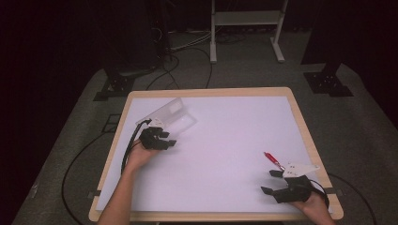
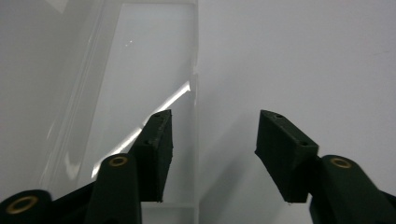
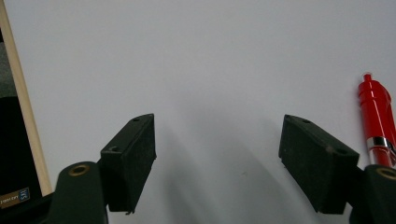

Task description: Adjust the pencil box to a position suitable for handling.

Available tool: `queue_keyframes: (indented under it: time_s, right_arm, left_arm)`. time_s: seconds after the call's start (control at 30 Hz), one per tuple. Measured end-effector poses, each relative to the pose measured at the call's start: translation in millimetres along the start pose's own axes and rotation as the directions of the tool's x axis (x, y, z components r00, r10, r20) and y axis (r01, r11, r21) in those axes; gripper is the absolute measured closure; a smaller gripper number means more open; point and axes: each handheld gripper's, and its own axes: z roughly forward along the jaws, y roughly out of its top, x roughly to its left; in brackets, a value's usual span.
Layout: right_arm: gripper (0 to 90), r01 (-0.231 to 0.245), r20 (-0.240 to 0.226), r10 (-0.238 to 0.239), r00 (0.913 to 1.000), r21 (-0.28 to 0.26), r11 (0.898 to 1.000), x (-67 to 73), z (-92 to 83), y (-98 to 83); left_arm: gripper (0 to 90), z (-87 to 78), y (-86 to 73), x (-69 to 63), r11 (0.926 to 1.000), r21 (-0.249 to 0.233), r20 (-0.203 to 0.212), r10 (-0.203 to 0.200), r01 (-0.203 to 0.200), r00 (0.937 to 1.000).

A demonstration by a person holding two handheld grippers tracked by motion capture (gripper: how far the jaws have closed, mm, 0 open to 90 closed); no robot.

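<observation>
Clear plastic case [image 2: 140,70] edge between half-closed left tool [image 2: 212,149] jaws, ungripped.

Left hand-held gripper [image 1: 165,138] jaws half apart, right hand-held gripper [image 1: 271,182] jaws wide

Bright light falls on the white tabletop [image 1: 225,140] from overhead, while the room around it sinks into near black. The clear plastic box [image 2: 154,70] flashes a streak of glare. Soft shadows spread under the tongs. The high view looks soft and grainy.
</observation>
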Motion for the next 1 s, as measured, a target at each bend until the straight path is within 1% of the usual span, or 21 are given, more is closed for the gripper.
queue_keyframes:
  time_s: [0.03, 0.07, 0.1, 0.13, 0.17, 0.2, 0.23, 0.27, 0.33, 0.4, 0.43, 0.47, 0.5, 0.53, 0.57, 0.67, 0.73, 0.93, 1.0]
  right_arm:
    - [26.3, -0.002, 0.0, 0.002, 1.0, 0.0, 1.0, 0.0, -0.2, 0.0]
    - [26.3, -0.003, 0.0, 0.003, 1.0, 0.0, 1.0, 0.0, -0.3, -0.1]
    - [26.3, -0.003, 0.0, 0.003, 1.0, 0.0, 1.0, -0.1, -0.4, -0.1]
    - [26.3, -0.003, 0.0, 0.003, 1.0, -0.002, 1.0, -0.4, -0.6, -0.2]
    - [26.3, -0.003, 0.0, 0.003, 1.0, -0.002, 1.0, -0.4, -0.6, -0.2]
    - [26.3, -0.002, -0.001, 0.002, 1.0, -0.004, 1.0, -0.5, -0.7, -0.2]
    - [26.3, -0.003, 0.0, 0.003, 1.0, -0.005, 1.0, -0.5, -0.9, -0.4]
    - [26.3, -0.003, 0.0, 0.003, 1.0, -0.006, 1.0, -0.6, -1.1, -0.6]
    - [26.3, -0.007, 0.0, 0.007, 1.0, -0.008, 1.0, -0.8, -1.5, -0.9]
    - [26.3, -0.007, 0.0, 0.007, 1.0, -0.009, 1.0, -0.7, -1.6, -1.0]
    - [26.3, -0.007, 0.0, 0.007, 1.0, -0.009, 1.0, -0.8, -1.5, -1.0]
    - [26.3, -0.005, 0.0, 0.005, 1.0, -0.008, 1.0, -0.9, -1.4, -1.0]
    - [26.3, -0.005, 0.0, 0.005, 1.0, -0.008, 1.0, -0.8, -1.3, -1.0]
    - [26.3, -0.003, 0.0, 0.003, 1.0, -0.009, 1.0, -0.8, -1.4, -1.1]
    - [26.3, -0.003, 0.0, 0.003, 1.0, -0.009, 1.0, -0.8, -1.4, -1.1]
    - [26.3, -0.005, 0.002, 0.005, 1.0, -0.009, 1.0, -0.8, -1.5, -1.1]
    - [26.3, -0.002, 0.003, 0.002, 1.0, -0.011, 1.0, -0.7, -1.7, -1.1]
    - [26.3, -0.005, -0.003, 0.005, 1.0, -0.016, 1.0, -0.9, -2.0, -1.2]
    - [26.3, -0.004, -0.003, 0.004, 1.0, -0.015, 1.0, -1.1, -2.2, -1.1]
  left_arm:
    - [50.9, 0.1, 0.0, 0.2, 1.0, 0.001, 0.005, 0.0, 0.0, 1.0]
    - [53.1, 1.2, 0.0, -0.1, 1.0, -0.004, 0.0, 0.002, -0.002, 1.0]
    - [55.0, 1.5, 0.2, 0.1, 0.9999, 0.005, -0.003, 0.009, -0.009, 1.0]
    - [60.6, 3.1, -0.1, 0.1, 0.9997, 0.012, -0.013, 0.019, -0.019, 0.9997]
    - [62.8, 3.1, -0.1, 0.1, 0.9997, 0.012, -0.013, 0.019, -0.019, 0.9997]
    - [62.8, 3.5, -0.3, 0.6, 0.9996, 0.018, -0.017, 0.02, -0.02, 0.9996]
    - [66.1, 4.4, -0.7, 1.1, 0.9997, 0.018, -0.016, 0.019, -0.019, 0.9997]
    - [67.3, 5.2, -1.1, 1.3, 0.9994, 0.024, -0.023, 0.024, -0.023, 0.9995]
    - [70.4, 6.1, -1.8, 2.2, 0.9993, 0.032, -0.021, 0.023, -0.022, 0.9995]
    - [72.0, 6.9, -2.7, 2.8, 0.9986, 0.041, -0.03, 0.033, -0.032, 0.999]
    - [73.8, 7.3, -2.9, 2.8, 0.9991, 0.035, -0.028, 0.024, -0.023, 0.9993]
    - [74.9, 7.4, -2.8, 2.9, 0.9989, 0.037, -0.027, 0.028, -0.027, 0.9992]
    - [77.5, 7.4, -2.7, 3.1, 0.9986, 0.039, -0.026, 0.036, -0.035, 0.999]
    - [80.7, 7.8, -2.7, 3.1, 0.9987, 0.039, -0.027, 0.035, -0.034, 0.999]
    - [80.7, 8.2, -2.8, 3.0, 0.9987, 0.038, -0.027, 0.035, -0.034, 0.999]
    - [85.1, 8.3, -3.1, 3.9, 0.9988, 0.035, -0.031, 0.037, -0.036, 0.9989]
    - [88.6, 8.2, -2.9, 3.7, 0.9983, 0.037, -0.032, 0.046, -0.045, 0.9984]
    - [89.0, 8.7, -2.9, 2.7, 0.9982, 0.034, -0.04, 0.052, -0.05, 0.9979]
    - [89.3, 8.5, -2.5, 2.3, 0.9975, 0.036, -0.041, 0.062, -0.061, 0.9973]
